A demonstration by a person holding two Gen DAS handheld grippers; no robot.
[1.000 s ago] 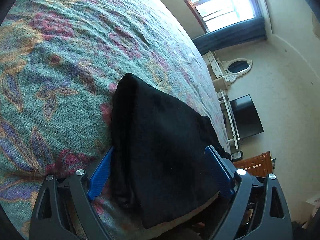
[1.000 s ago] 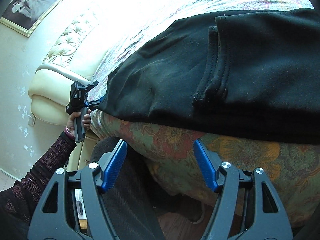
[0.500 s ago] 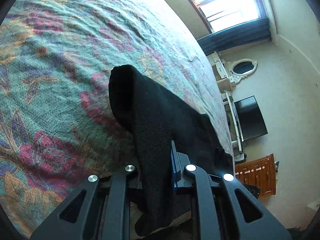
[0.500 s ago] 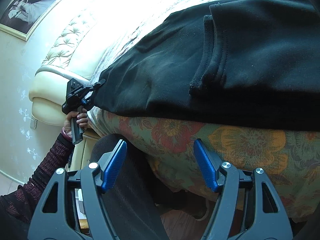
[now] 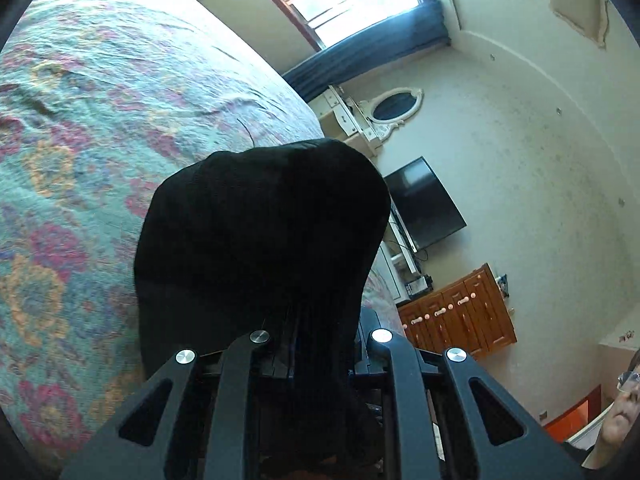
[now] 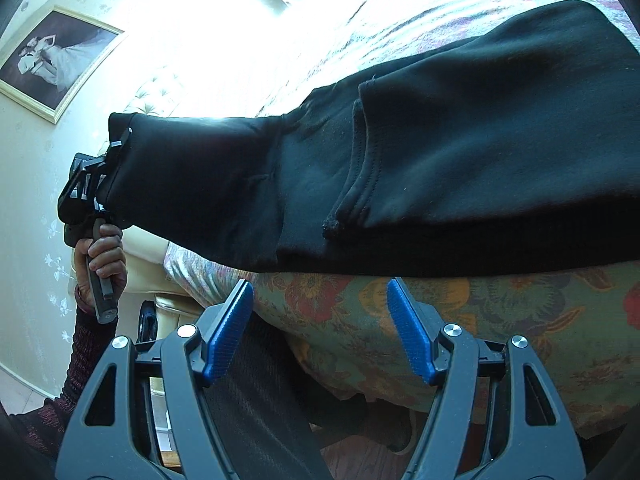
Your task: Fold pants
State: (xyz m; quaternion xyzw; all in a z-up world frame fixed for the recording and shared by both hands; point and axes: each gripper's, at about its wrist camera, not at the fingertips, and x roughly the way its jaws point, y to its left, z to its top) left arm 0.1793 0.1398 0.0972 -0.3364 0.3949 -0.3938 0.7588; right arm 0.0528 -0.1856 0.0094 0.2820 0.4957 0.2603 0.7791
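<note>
Lifted off the floral bedspread (image 5: pixel 72 152), the black pants (image 6: pixel 460 168) leg is now hanging clenched in the left gripper (image 5: pixel 320 332), blocking its view; the rest is lying on the bed at 1 o'clock from the released right gripper (image 6: pixel 320 332)
</note>
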